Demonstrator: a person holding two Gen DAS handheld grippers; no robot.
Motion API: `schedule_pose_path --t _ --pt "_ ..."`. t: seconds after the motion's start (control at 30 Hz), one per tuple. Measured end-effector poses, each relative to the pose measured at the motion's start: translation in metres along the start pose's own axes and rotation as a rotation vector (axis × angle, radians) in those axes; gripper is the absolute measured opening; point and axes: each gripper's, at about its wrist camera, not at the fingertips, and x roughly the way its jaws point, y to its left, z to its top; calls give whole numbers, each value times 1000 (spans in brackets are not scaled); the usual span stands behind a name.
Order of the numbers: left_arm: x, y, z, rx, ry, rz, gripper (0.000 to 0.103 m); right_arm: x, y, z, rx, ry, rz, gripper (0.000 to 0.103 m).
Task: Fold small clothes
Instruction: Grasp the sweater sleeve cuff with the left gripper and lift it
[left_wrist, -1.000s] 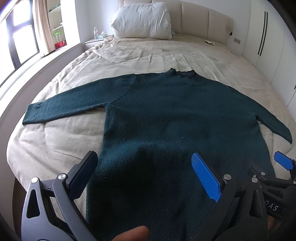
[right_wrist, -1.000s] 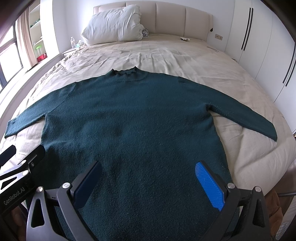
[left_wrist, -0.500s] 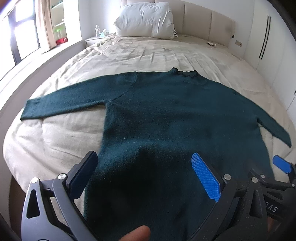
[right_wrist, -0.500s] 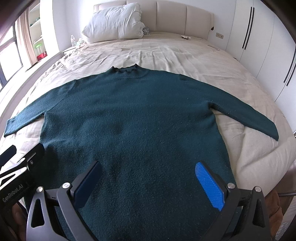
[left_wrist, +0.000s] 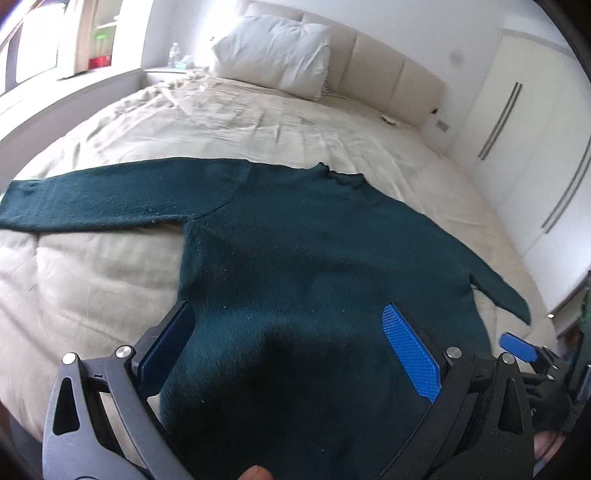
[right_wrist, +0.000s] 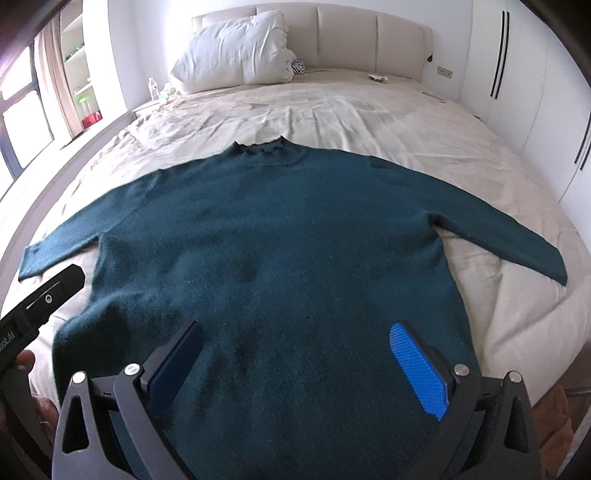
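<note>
Left gripper (left_wrist: 288, 350) has swung leftward over sweater (left_wrist: 314, 266).

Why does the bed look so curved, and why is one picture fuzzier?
Fisheye lenses bow the beige bed in both views; the left wrist view is motion-blurred with window glare washing out the white pillow; the right wrist view shows the dark green knitted sweater sharply.

Fuzzy, matt knit sweater (right_wrist: 273, 236). Soft, wrinkly cloth bed cover (right_wrist: 332, 110). Bumpy blue pads (right_wrist: 419, 369) on matt black plastic gripper (right_wrist: 295, 365), shiny metal screws.
</note>
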Motion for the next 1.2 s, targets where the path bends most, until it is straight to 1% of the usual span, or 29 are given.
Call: schedule_pose_path --t 0.07,0.1,0.13,0.2,0.27,0.33,0.37,0.47,0.53,0.57,0.63,0.7,0.73,0.8,0.83,0.93,1.03,1.13,1.2 --pt "1 18 7 -57 51 -6 103 -1 1 4 -1 -14 21 103" --pt "1 34 11 -113 61 1 103 -2 1 5 -1 -19 27 103" --pt "0 48 13 -167 62 -9 103 -2 2 7 1 -26 32 103" --pt "-3 79 19 -271 38 -49 103 -1 2 10 7 -31 46 103" --pt "-7 106 25 -332 6 -44 103 1 3 12 9 -30 62 103" --pt "-14 146 35 -427 -57 -99 103 2 3 13 12 -29 84 103" --pt "-17 167 40 -483 -84 -110 103 3 3 14 11 -29 99 103" --pt "-28 244 45 -739 -221 -171 103 4 4 15 8 -34 123 103" --pt "-34 297 44 -922 -310 -201 103 7 5 16 8 -32 137 103" --pt "-35 319 42 -997 -345 -213 103 10 7 17 7 -25 144 102" --pt "-33 350 42 -1091 -384 -218 101 15 9 18 6 -11 152 99" --pt "-30 372 39 -1171 -405 -228 99 22 13 21 12 11 170 94" --pt "-28 383 36 -1231 -423 -238 97 24 14 22 14 20 177 92" --pt "-23 397 30 -1296 -455 -238 97 30 19 24 12 35 191 89" --pt "-21 403 31 -1308 -462 -233 96 32 21 25 7 37 191 88" --pt "-6 417 31 -1328 -456 -218 94 38 30 27 -19 41 201 84" --pt "10 429 31 -1359 -470 -207 90 42 35 28 -16 48 218 81" --pt "20 438 42 -1376 -481 -196 89 45 34 29 -4 56 225 80" --pt "26 446 48 -1382 -490 -185 86 47 33 28 1 59 225 77"
